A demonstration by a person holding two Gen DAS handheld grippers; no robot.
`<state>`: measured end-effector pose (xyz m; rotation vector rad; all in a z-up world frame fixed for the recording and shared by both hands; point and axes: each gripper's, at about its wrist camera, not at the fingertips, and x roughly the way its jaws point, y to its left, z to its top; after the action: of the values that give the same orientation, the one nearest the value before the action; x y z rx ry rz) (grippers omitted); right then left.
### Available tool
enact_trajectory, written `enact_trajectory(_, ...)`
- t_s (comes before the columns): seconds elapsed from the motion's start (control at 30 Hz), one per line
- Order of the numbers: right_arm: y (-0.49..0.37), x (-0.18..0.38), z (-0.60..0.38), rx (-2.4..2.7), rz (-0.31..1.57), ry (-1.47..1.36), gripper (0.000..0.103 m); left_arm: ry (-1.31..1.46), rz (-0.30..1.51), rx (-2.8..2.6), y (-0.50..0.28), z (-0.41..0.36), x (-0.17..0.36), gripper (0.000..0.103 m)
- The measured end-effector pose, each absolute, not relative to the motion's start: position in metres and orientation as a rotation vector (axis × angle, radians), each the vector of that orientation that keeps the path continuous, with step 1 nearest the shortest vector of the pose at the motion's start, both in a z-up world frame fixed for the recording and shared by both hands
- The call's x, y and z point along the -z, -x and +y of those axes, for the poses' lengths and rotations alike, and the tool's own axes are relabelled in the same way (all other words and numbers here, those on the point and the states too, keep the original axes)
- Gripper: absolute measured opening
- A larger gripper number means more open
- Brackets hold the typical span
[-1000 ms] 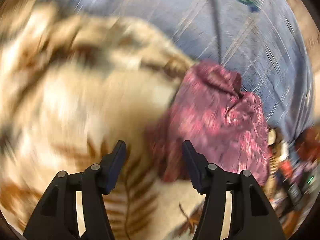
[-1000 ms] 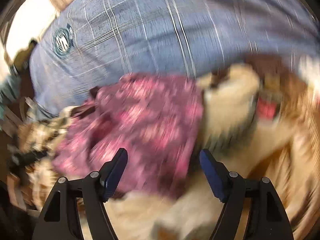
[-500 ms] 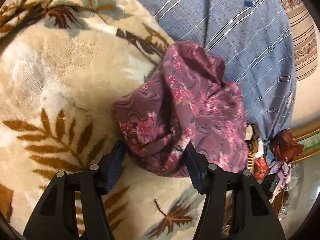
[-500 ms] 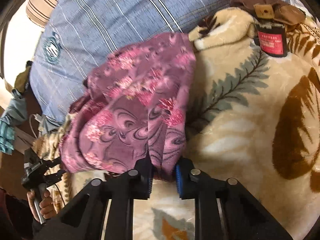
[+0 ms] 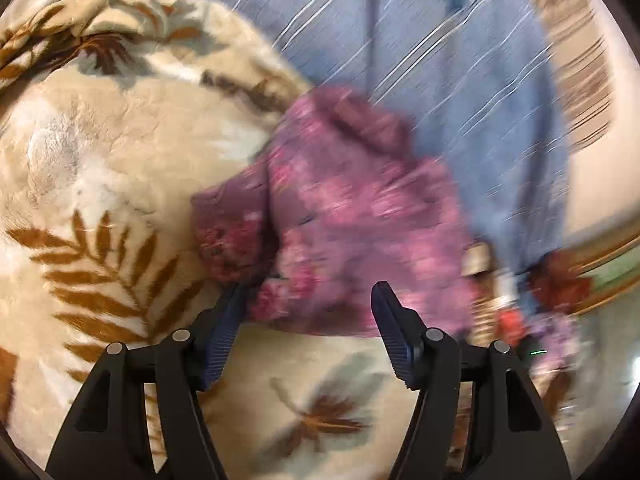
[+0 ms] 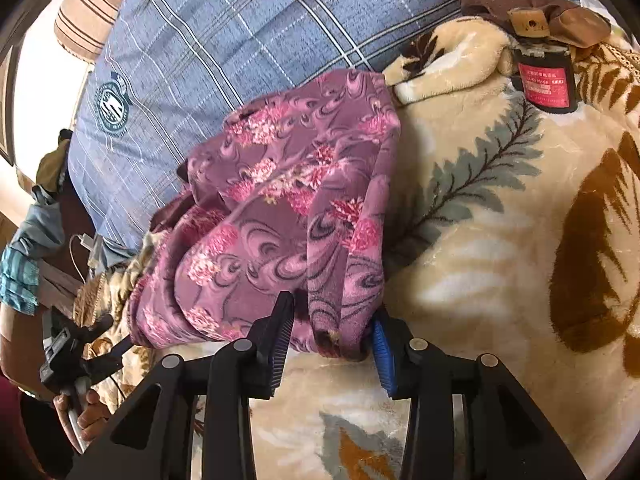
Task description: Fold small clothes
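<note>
A purple floral garment (image 6: 288, 208) lies bunched on the beige leaf-print blanket (image 6: 480, 240), its far end against a blue plaid pillow (image 6: 240, 40). My right gripper (image 6: 332, 312) is at its near edge. The jaws are opening, and a fold of the cloth hangs loosely between them. In the blurred left wrist view the garment (image 5: 352, 216) fills the middle. My left gripper (image 5: 308, 292) is open and still widening, with the garment's near hem just between its fingertips. The right wrist view also shows the left gripper (image 6: 114, 336) at the lower left, held by a hand (image 6: 88, 412).
A dark jar with a red label (image 6: 544, 76) and a brown cloth item (image 6: 536, 8) rest at the blanket's far right. A striped cushion (image 6: 88, 12) lies behind the pillow. Mixed clutter (image 5: 508, 312) crowds the bedside beyond the garment in the left wrist view.
The right gripper came down on the garment's near edge and shut on a fold, and its jaws have now parted again. The left gripper shifted sideways and stands a little wider.
</note>
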<state>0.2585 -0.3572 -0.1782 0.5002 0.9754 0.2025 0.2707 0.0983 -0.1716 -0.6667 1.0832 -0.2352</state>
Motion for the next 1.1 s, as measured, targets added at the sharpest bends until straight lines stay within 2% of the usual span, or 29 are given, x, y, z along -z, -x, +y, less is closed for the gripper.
enact_trajectory(0.03,-0.259,0.179,-0.356,-0.194,0.98,-0.488,0.037,0.655,1.1,0.166,-0.273,0.101,0.181,0.064)
enact_trajectory(0.07,-0.26,0.179,-0.355,-0.184,0.983,-0.472,0.034,0.669,1.102,0.12,-0.272,0.105,0.186,0.048)
enact_trajectory(0.1,-0.26,0.179,-0.355,-0.178,0.984,-0.46,0.028,0.726,1.092,0.114,-0.27,0.115,0.193,0.017)
enact_trajectory(0.17,-0.259,0.176,-0.356,-0.165,0.983,-0.442,0.021,0.768,1.101,0.147,-0.268,0.123,0.195,0.016)
enact_trajectory(0.27,-0.256,0.173,-0.356,-0.163,0.976,-0.426,0.021,0.795,1.06,0.145,-0.264,0.133,0.181,0.012)
enact_trajectory(0.3,-0.256,0.172,-0.353,-0.158,0.979,-0.405,0.021,0.768,1.047,0.117,-0.261,0.135,0.174,0.007)
enact_trajectory(0.33,-0.256,0.172,-0.352,-0.151,0.98,-0.39,0.021,0.706,1.03,0.066,-0.26,0.134,0.169,0.007)
enact_trajectory(0.43,-0.257,0.172,-0.345,-0.133,0.983,-0.355,0.025,0.625,1.038,0.041,-0.261,0.128,0.17,0.015)
enact_trajectory(0.5,-0.258,0.173,-0.342,-0.123,0.986,-0.342,0.026,0.657,1.058,0.072,-0.264,0.124,0.177,0.037)
enact_trajectory(0.57,-0.258,0.174,-0.341,-0.117,0.993,-0.336,0.026,0.645,1.075,0.075,-0.266,0.118,0.18,0.05)
enact_trajectory(0.67,-0.259,0.174,-0.34,-0.112,0.991,-0.323,0.026,0.62,1.094,0.083,-0.27,0.107,0.185,0.055)
enact_trajectory(0.73,-0.26,0.174,-0.337,-0.106,0.992,-0.3,0.026,0.604,1.068,0.073,-0.27,0.105,0.186,0.055)
enact_trajectory(0.8,-0.263,0.176,-0.332,-0.088,1.003,-0.262,0.021,0.587,1.06,0.066,-0.269,0.103,0.184,0.053)
enact_trajectory(0.83,-0.264,0.177,-0.33,-0.085,1.002,-0.253,0.02,0.582,1.052,0.067,-0.269,0.103,0.183,0.047)
enact_trajectory(0.87,-0.265,0.177,-0.33,-0.083,1.002,-0.246,0.018,0.577,1.046,0.074,-0.271,0.102,0.183,0.025)
enact_trajectory(0.9,-0.265,0.178,-0.329,-0.08,1.003,-0.233,0.017,0.574,1.054,0.095,-0.273,0.101,0.185,0.018)
enact_trajectory(1.1,-0.261,0.174,-0.341,-0.119,0.998,-0.295,0.011,0.603,1.035,0.169,-0.267,0.116,0.174,0.009)
